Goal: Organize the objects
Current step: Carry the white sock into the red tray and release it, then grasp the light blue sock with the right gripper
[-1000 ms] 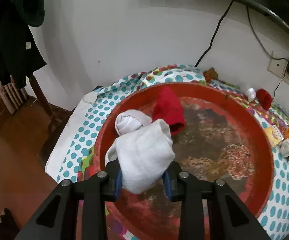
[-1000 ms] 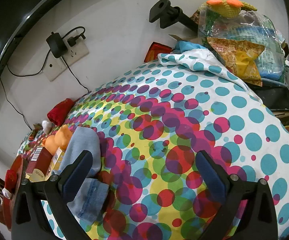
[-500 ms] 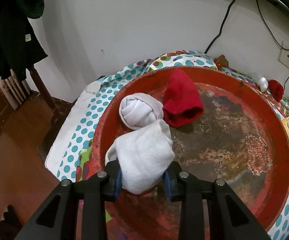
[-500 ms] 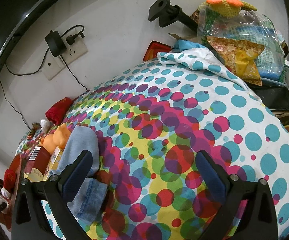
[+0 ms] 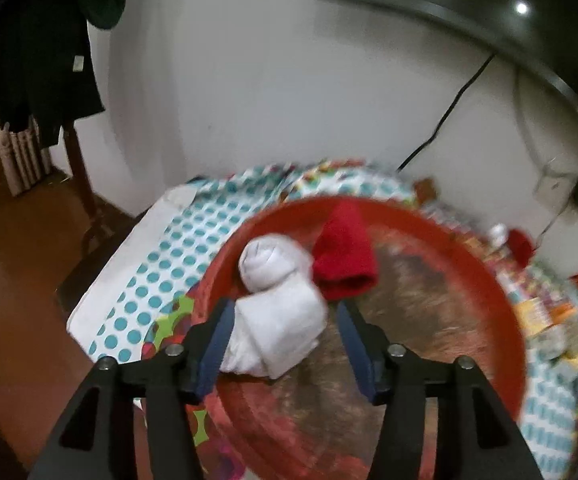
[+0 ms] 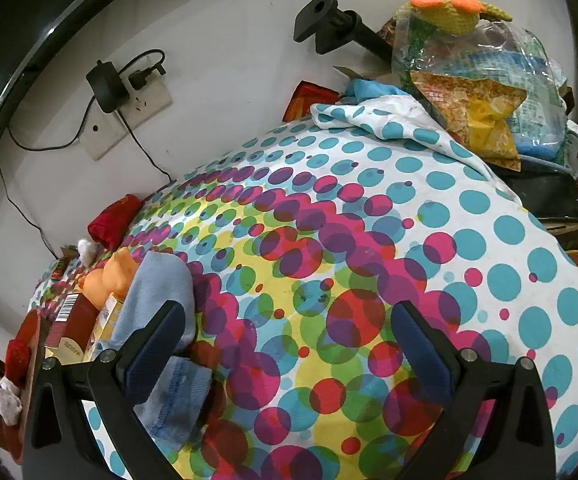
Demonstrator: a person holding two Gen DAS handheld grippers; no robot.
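Note:
In the left wrist view, my left gripper (image 5: pixel 285 332) is open over the near left part of a round red tray (image 5: pixel 505 320). A white rolled sock (image 5: pixel 281 332) lies on the tray between the fingers, free of the pads. A second white sock ball (image 5: pixel 269 260) and a red sock (image 5: pixel 345 256) lie just beyond it on the tray. In the right wrist view, my right gripper (image 6: pixel 289 344) is open and empty above the dotted cloth. A light blue sock (image 6: pixel 157 300) lies beside its left finger.
The table wears a dotted cloth (image 6: pixel 369 240). An orange toy (image 6: pixel 109 276) and small boxes (image 6: pixel 73 328) sit left of the blue sock, with a red sock (image 6: pixel 113 216) near the wall. A bag pile (image 6: pixel 481 92) stands at the back right. A chair leg (image 5: pixel 81 176) stands off the table's left.
My left gripper has opened and let go of the white rolled sock, which now rests on the tray. The left view has pulled back and is blurred. The right gripper has barely moved.

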